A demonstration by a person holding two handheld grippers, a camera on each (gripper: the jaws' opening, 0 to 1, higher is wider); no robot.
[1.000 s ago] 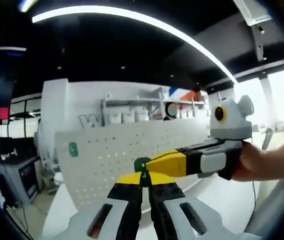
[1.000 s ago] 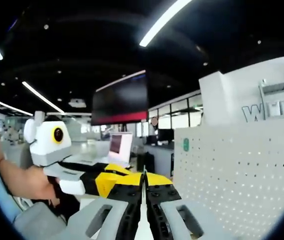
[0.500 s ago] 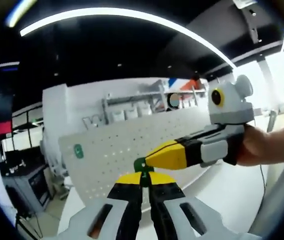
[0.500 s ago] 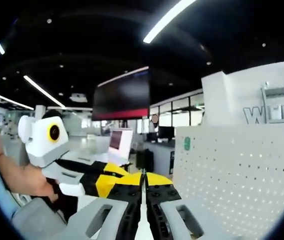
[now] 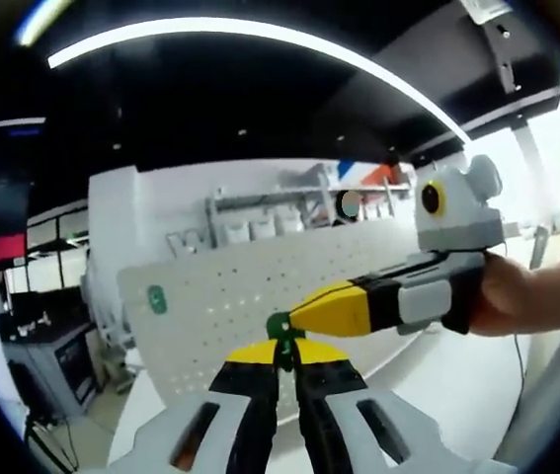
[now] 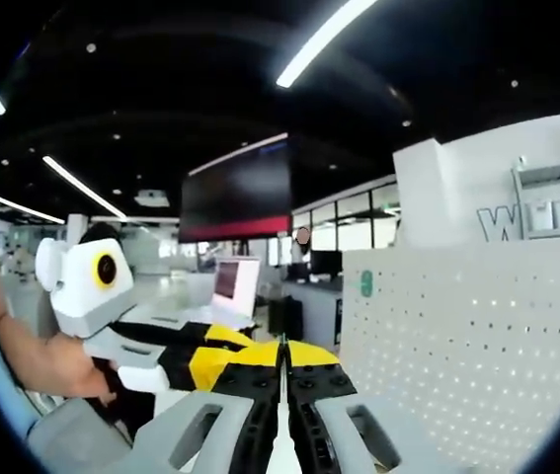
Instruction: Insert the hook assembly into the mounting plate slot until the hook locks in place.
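in the left gripper view the left gripper point(image 5: 281, 348) rises from the bottom with its two black and yellow fingers point(image 5: 253, 367) drawn close together, pinching a small green hook point(image 5: 280, 326) at their tips. the right gripper point(image 5: 299, 318) comes in from the right side, held by a person's hand point(image 5: 536, 296), and its yellow tip meets the same green hook just above the left gripper's fingertips. whether its own fingers are spread or pressed cannot be told from this angle.

behind both grippers stands a white pegboard point(image 5: 220, 296), upright and wide, dotted with rows of small holes. a small green tag point(image 5: 157, 299) sits near its upper left corner. the hook is in front of the board's lower middle part; whether it touches the board cannot be told.

in the right gripper view the right gripper point(image 6: 281, 346) has its fingers point(image 6: 311, 380) pressed together with only a thin line between them, and the hook itself is too small to make out there. the left gripper point(image 6: 215, 360) enters from the left, its yellow tip right beside the right gripper's tips. the pegboard point(image 6: 467, 336) fills the right side, with the green tag point(image 6: 366, 284) near its top left corner. a dark screen point(image 6: 235, 193) hangs further back.
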